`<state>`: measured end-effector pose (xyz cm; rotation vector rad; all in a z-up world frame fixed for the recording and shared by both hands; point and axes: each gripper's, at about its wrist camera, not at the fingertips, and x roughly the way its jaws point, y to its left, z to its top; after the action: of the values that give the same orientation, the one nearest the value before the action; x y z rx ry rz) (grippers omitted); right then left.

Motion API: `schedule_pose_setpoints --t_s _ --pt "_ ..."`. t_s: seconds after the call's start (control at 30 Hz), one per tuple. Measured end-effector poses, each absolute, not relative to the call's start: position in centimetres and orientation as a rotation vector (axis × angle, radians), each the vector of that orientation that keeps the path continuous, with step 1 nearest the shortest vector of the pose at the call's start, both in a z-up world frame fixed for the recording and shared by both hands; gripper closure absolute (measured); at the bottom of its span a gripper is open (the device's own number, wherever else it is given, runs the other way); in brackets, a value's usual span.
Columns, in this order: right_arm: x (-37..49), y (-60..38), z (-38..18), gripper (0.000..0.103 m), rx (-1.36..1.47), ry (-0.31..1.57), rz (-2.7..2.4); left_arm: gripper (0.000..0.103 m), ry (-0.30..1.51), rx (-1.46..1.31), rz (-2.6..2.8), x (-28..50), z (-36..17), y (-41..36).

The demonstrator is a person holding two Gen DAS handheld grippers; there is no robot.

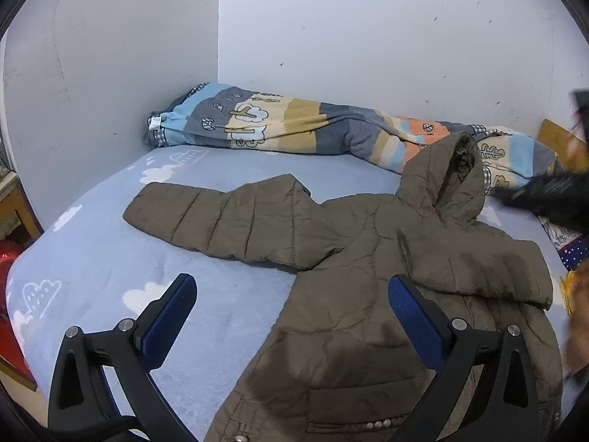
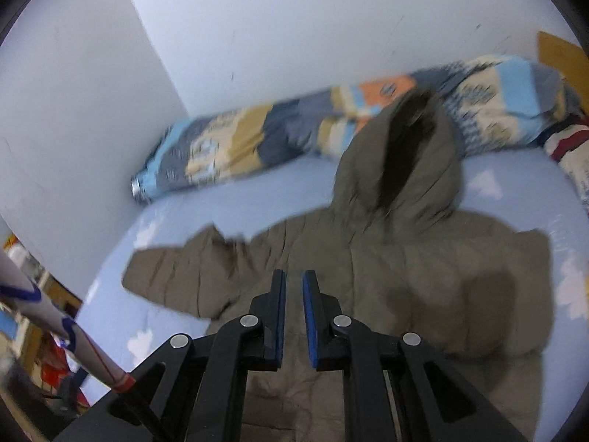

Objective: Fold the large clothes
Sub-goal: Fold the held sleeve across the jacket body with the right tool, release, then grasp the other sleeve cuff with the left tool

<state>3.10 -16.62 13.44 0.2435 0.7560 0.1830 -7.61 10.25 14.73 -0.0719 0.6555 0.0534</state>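
An olive-brown quilted hooded jacket (image 1: pixel 368 258) lies flat on a light blue bed sheet (image 1: pixel 110 243). Its left sleeve (image 1: pixel 221 217) stretches out to the left; its right sleeve (image 1: pixel 489 269) is folded in over the body. The hood (image 1: pixel 449 184) points to the far wall. My left gripper (image 1: pixel 294 294) is open and empty above the jacket's left side. In the right wrist view the jacket (image 2: pixel 386 265) is blurred; my right gripper (image 2: pixel 294 287) hovers over its middle, jaws nearly together with a narrow gap and nothing between them.
A rolled striped quilt (image 1: pixel 294 121) lies along the far wall, also in the right wrist view (image 2: pixel 294 125). A dark garment (image 1: pixel 552 195) lies at the bed's right edge. A wooden piece of furniture (image 1: pixel 14 206) and a red object (image 1: pixel 7 258) stand left of the bed.
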Motion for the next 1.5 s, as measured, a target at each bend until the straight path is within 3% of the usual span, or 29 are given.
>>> schedule_pose_setpoints --t_s 0.13,0.23,0.43,0.73,0.97,1.23,1.4,1.5 --pt "5.2 -14.0 8.9 0.092 0.237 0.844 0.205 0.000 0.664 -0.067 0.051 -7.4 14.6 10.0" --pt "5.1 -14.5 8.7 0.092 0.239 0.839 0.199 0.000 0.665 -0.067 0.049 -7.3 14.6 9.8" --pt "5.5 -23.5 9.2 0.091 0.286 0.814 0.003 0.000 0.687 -0.064 0.043 -6.8 14.1 9.4" --pt "5.5 -33.6 2.6 0.091 0.329 0.952 -0.254 0.000 0.715 -0.048 0.044 -6.1 13.3 8.2" --pt "6.7 -30.8 -0.9 0.089 0.310 1.047 -0.155 0.000 0.745 -0.030 0.024 -5.0 12.6 7.1" --pt "4.0 -30.3 2.4 0.088 0.270 0.983 -0.130 0.000 0.795 -0.003 0.000 -3.9 11.6 5.7" --pt "3.1 -30.3 -0.4 0.086 0.218 1.143 -0.126 0.000 0.876 0.018 -0.027 -2.5 9.9 4.4" --pt "0.6 -29.8 0.3 0.086 0.242 1.124 -0.102 0.000 0.880 -0.005 -0.018 -1.9 10.1 4.9"
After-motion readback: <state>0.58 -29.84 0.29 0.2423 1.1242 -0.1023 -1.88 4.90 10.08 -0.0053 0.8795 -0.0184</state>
